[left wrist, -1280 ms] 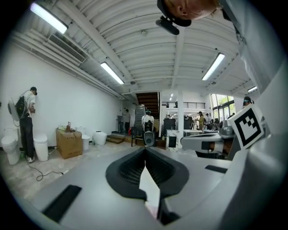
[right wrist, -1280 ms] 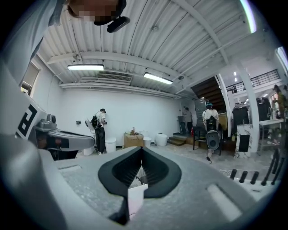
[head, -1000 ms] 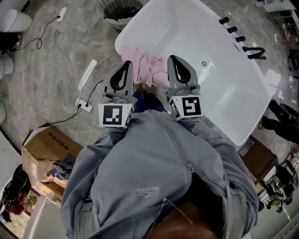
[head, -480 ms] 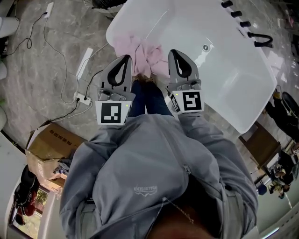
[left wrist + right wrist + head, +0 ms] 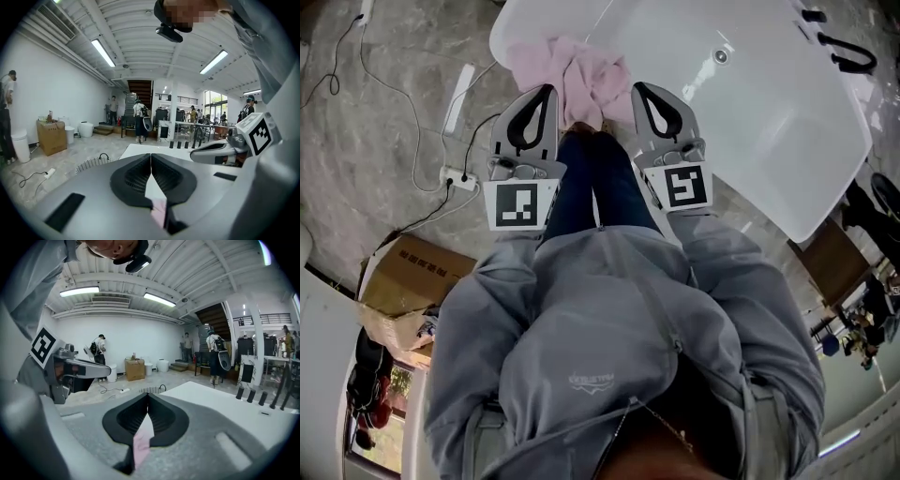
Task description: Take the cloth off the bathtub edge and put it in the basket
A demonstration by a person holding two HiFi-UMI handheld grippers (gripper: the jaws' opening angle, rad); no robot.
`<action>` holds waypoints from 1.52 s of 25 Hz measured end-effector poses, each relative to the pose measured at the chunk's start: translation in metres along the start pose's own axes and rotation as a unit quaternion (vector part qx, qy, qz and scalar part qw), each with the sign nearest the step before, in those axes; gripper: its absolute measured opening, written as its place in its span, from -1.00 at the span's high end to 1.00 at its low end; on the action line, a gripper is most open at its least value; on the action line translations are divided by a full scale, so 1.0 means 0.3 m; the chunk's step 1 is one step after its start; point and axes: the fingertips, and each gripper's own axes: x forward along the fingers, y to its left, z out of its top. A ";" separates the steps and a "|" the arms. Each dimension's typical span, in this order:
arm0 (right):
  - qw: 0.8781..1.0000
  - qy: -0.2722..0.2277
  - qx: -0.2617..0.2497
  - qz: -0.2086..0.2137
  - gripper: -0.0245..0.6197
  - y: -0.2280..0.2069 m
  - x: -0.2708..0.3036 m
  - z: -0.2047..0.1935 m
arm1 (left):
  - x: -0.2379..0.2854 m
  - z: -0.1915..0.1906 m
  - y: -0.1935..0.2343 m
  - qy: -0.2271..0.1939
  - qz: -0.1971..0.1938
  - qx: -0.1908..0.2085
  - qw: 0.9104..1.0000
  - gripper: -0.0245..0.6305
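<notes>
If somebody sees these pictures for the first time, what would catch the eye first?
The pink cloth lies on the edge of the white bathtub, at the top of the head view. Just under it the left gripper and the right gripper point toward it side by side, both shut and holding nothing.

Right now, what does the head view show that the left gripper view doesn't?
Head view only: the whole cloth heaped over the bathtub edge, and the person's jeans. Left gripper view only: the basket, ceiling lights, people across the room. Both: the bathtub, the shut left gripper, the right gripper, and the cloth, a mere pink sliver in the left gripper view.
</notes>
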 end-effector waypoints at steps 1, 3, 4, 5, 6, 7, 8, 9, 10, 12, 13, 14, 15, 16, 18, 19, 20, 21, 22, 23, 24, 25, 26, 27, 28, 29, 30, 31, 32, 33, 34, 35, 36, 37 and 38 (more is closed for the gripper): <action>1.000 0.005 0.001 0.004 0.91 0.002 0.007 -0.025 | 0.012 -0.024 0.004 0.004 -0.002 0.000 1.000 0.91; 1.000 0.012 0.001 0.013 0.91 0.007 0.023 -0.072 | 0.036 -0.067 0.008 0.004 -0.009 0.000 1.000 0.90; 1.000 0.013 0.002 0.017 0.91 0.009 0.031 -0.093 | 0.045 -0.087 0.007 0.003 -0.013 0.001 1.000 0.91; 1.000 0.015 0.003 0.019 0.91 0.011 0.037 -0.114 | 0.052 -0.109 0.004 0.005 -0.018 0.001 1.000 0.91; 1.000 0.017 0.004 0.021 0.91 0.013 0.042 -0.136 | 0.059 -0.133 0.001 0.010 -0.022 0.003 1.000 0.90; 1.000 0.021 0.004 0.022 0.91 0.015 0.048 -0.160 | 0.065 -0.157 -0.002 0.015 -0.026 0.004 1.000 0.90; 0.999 0.027 0.003 0.023 0.91 0.018 0.053 -0.187 | 0.071 -0.181 -0.003 0.020 -0.029 0.004 0.999 0.90; 0.999 0.034 0.002 0.024 0.91 0.019 0.060 -0.215 | 0.077 -0.205 -0.004 0.025 -0.031 0.004 0.999 0.90; 0.999 0.041 0.003 0.024 0.91 0.020 0.067 -0.243 | 0.083 -0.227 -0.003 0.030 -0.033 0.003 0.999 0.90; 0.998 0.053 0.007 0.023 0.91 0.018 0.082 -0.297 | 0.095 -0.271 0.003 0.038 -0.035 0.005 0.999 0.90; 0.998 0.058 0.010 0.023 0.91 0.017 0.090 -0.321 | 0.101 -0.291 0.007 0.041 -0.036 0.007 0.999 0.90; 0.998 0.063 0.013 0.025 0.91 0.018 0.095 -0.348 | 0.107 -0.313 0.009 0.044 -0.037 0.009 0.998 0.90; 0.997 0.069 0.017 0.029 0.91 0.021 0.099 -0.376 | 0.113 -0.336 0.010 0.049 -0.038 0.010 0.998 0.90; 0.996 0.076 0.020 0.035 0.91 0.026 0.103 -0.404 | 0.118 -0.360 0.010 0.054 -0.039 0.012 0.998 0.90; 0.994 0.093 0.026 0.042 0.88 0.029 0.114 -0.462 | 0.130 -0.408 0.013 0.068 -0.043 0.013 0.997 0.90; 0.993 0.103 0.032 0.042 0.86 0.028 0.119 -0.491 | 0.137 -0.428 0.014 0.073 -0.046 0.014 0.996 0.90; 0.992 0.113 0.040 0.044 0.84 0.027 0.125 -0.518 | 0.145 -0.447 0.016 0.075 -0.049 0.012 0.996 0.90; 0.990 0.124 0.047 0.048 0.80 0.029 0.131 -0.544 | 0.154 -0.465 0.017 0.075 -0.051 0.010 0.996 0.90; 0.988 0.136 0.051 0.055 0.74 0.034 0.141 -0.568 | 0.161 -0.485 0.021 0.078 -0.054 0.007 0.996 0.90; 0.986 0.146 0.052 0.062 0.66 0.041 0.151 -0.591 | 0.167 -0.508 0.026 0.084 -0.056 0.006 0.995 0.90; 0.984 0.156 0.053 0.070 0.56 0.049 0.161 -0.613 | 0.171 -0.530 0.033 0.093 -0.057 0.007 0.994 0.90; 0.982 0.165 0.056 0.078 0.42 0.057 0.169 -0.631 | 0.173 -0.550 0.038 0.101 -0.058 0.010 0.993 0.90; 0.979 0.172 0.061 0.086 0.30 0.064 0.173 -0.647 | 0.176 -0.567 0.040 0.108 -0.060 0.011 0.992 0.89; 0.978 0.178 0.064 0.093 0.20 0.068 0.173 -0.658 | 0.180 -0.581 0.038 0.115 -0.063 0.011 0.991 0.86; 0.976 0.183 0.065 0.098 0.14 0.070 0.169 -0.665 | 0.183 -0.593 0.032 0.123 -0.069 0.009 0.990 0.71; 0.975 0.187 0.065 0.103 0.09 0.072 0.161 -0.669 | 0.186 -0.605 0.022 0.131 -0.076 0.007 0.988 0.42; 0.974 0.191 0.062 0.106 0.04 0.071 0.152 -0.676 | 0.187 -0.616 0.012 0.138 -0.083 0.008 0.987 0.38; 0.973 0.195 0.058 0.108 0.00 0.069 0.142 -0.685 | 0.187 -0.627 0.004 0.145 -0.089 0.013 0.985 0.35; 0.972 0.199 0.055 0.110 -0.04 0.068 0.136 -0.695 | 0.188 -0.639 -0.002 0.152 -0.095 0.021 0.984 0.29; 0.971 0.204 0.053 0.112 -0.09 0.069 0.132 -0.705 | 0.190 -0.653 -0.005 0.159 -0.101 0.031 0.982 0.23; 0.970 0.210 0.051 0.113 -0.14 0.070 0.132 -0.716 | 0.193 -0.669 -0.008 0.166 -0.106 0.041 0.980 0.18; 0.968 0.217 0.048 0.114 -0.20 0.071 0.133 -0.730 | 0.197 -0.686 -0.008 0.171 -0.112 0.051 0.977 0.13; 0.966 0.226 0.043 0.116 -0.26 0.072 0.133 -0.748 | 0.200 -0.704 -0.007 0.177 -0.116 0.060 0.975 0.08; 0.963 0.238 0.034 0.118 -0.34 0.074 0.132 -0.771 | 0.202 -0.723 -0.004 0.184 -0.119 0.068 0.973 0.02; 0.960 0.251 0.024 0.121 -0.40 0.076 0.130 -0.794 | 0.201 -0.740 0.002 0.191 -0.120 0.078 0.971 -0.03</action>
